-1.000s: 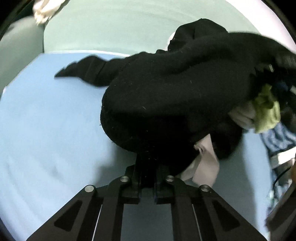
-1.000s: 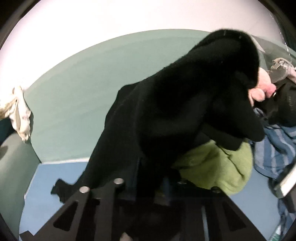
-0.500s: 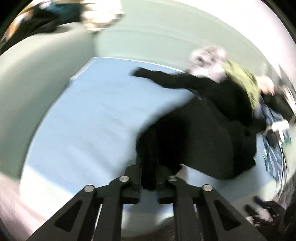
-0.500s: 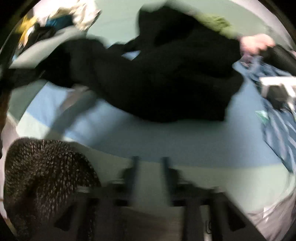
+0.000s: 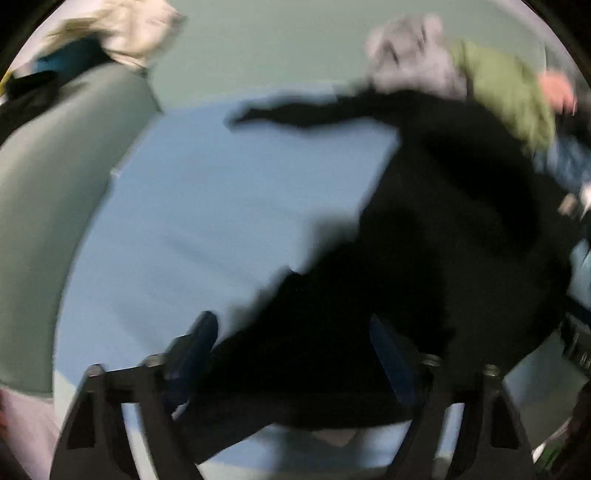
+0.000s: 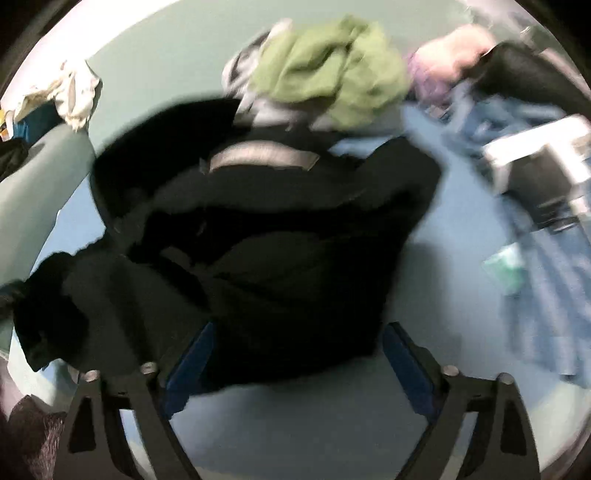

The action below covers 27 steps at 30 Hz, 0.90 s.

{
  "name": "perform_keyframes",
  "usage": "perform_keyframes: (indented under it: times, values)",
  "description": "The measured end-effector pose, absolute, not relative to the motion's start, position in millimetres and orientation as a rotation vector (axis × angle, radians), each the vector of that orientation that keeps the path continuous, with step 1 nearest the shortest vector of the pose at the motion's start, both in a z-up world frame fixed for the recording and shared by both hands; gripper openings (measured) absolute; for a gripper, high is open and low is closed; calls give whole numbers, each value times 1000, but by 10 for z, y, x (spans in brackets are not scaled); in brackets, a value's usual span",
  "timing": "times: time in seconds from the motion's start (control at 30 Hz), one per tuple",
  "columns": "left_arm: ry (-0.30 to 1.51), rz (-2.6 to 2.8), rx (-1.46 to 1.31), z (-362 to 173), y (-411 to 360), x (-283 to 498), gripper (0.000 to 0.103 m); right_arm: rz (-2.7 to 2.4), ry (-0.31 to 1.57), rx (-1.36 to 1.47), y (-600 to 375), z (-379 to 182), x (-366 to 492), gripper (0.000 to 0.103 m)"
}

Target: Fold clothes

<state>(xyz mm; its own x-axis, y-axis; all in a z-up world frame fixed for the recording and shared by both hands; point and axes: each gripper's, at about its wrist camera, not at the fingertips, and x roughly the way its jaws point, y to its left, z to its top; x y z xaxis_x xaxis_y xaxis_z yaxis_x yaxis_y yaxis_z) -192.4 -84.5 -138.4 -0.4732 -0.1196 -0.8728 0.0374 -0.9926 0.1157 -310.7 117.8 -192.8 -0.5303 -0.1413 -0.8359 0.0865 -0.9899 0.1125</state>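
A black garment (image 5: pixel 424 221) lies spread and rumpled on the blue sheet (image 5: pixel 203 203), one sleeve stretched toward the far side. My left gripper (image 5: pixel 295 332) hovers over its near edge. The jaws stand wide and are closing, with black cloth lying between the fingers (image 5: pixel 199 339) but no pad pressing on it. In the right wrist view the same garment (image 6: pixel 277 221) fills the middle. My right gripper (image 6: pixel 295 339) also stands wide over its near hem, jaws closing, cloth between them and ungripped. Both views are blurred by motion.
A pile lies beyond the black garment: a green garment (image 6: pixel 325 70), a grey-white one (image 5: pixel 413 55), and blue striped cloth (image 6: pixel 546 277) at the right. A white-edged box (image 6: pixel 535 158) sits there too. A green padded side (image 5: pixel 55 184) bounds the left, with clothes (image 5: pixel 122 33) on top.
Both grippers were shut on the lifted black garment. They have let go and now stand wide, and the garment has dropped flat onto the blue sheet. Both hands have pulled toward its near edge.
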Motion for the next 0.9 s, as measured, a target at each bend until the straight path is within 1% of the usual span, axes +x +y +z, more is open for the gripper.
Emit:
perform_keyframes:
  times: [0.03, 0.07, 0.1, 0.2, 0.27, 0.3, 0.33, 0.37, 0.43, 0.47, 0.53, 0.57, 0.6, 0.67, 0.7, 0.8, 0.83, 0.87, 0.9]
  values:
    - [-74, -2611, 1568, -1413, -907, -1866, 11, -2673, -24, 1426, 1123, -1939, -3095, 40]
    - [27, -2619, 1537, -1379, -972, -1825, 11, -2666, -10, 1390, 1099, -1904, -3039, 31]
    - [133, -2633, 1488, -1291, -1067, -1770, 9, -2645, -14, 1356, 1086, -1863, -2977, 25]
    - [375, -2675, 1365, -975, -1519, -1524, 8, -2545, -55, 1364, 1112, -1839, -2635, 22]
    - [428, -2638, 1336, -902, -1804, -1410, 8, -2373, 1, 1420, 982, -1971, -2285, 22]
    - [402, -2588, 1321, -886, -1944, -1351, 8, -2312, 64, 1388, 890, -1990, -2052, 22]
    - [314, -2518, 1294, -868, -2059, -1299, 8, -2249, 139, 1339, 794, -1954, -1812, 24]
    - [222, -2452, 1273, -844, -2156, -1271, 8, -2228, 149, 1321, 779, -1898, -1694, 26]
    - [224, -2429, 1277, -772, -2304, -1226, 8, -2232, 99, 1299, 859, -1747, -1577, 42]
    - [303, -2481, 1303, -701, -2303, -1199, 13, -2250, 46, 1282, 949, -1643, -1559, 47]
    - [394, -2604, 1335, -577, -2090, -1251, 57, -2333, -31, 1233, 1152, -1422, -1596, 63]
    - [423, -2671, 1346, -520, -1929, -1305, 85, -2397, -38, 1201, 1252, -1308, -1642, 67]
    - [453, -2738, 1355, -462, -1767, -1358, 85, -2464, -37, 1167, 1354, -1198, -1696, 74]
    - [503, -2858, 1385, -378, -1424, -1503, 85, -2585, 55, 1098, 1460, -1086, -1742, 82]
    - [486, -2872, 1434, -434, -1188, -1676, 85, -2644, 109, 1061, 1507, -1037, -1760, 88]
    - [300, -2836, 1616, -746, -482, -2125, 84, -2674, 403, 1040, 1421, -1199, -1933, 89]
    - [249, -2808, 1697, -884, -284, -2271, 82, -2661, 461, 1054, 1380, -1293, -1993, 89]
    - [223, -2763, 1801, -1065, -104, -2451, 77, -2641, 520, 1074, 1338, -1421, -2070, 89]
    - [207, -2721, 1884, -1214, 46, -2569, 61, -2634, 549, 1102, 1306, -1535, -2164, 86]
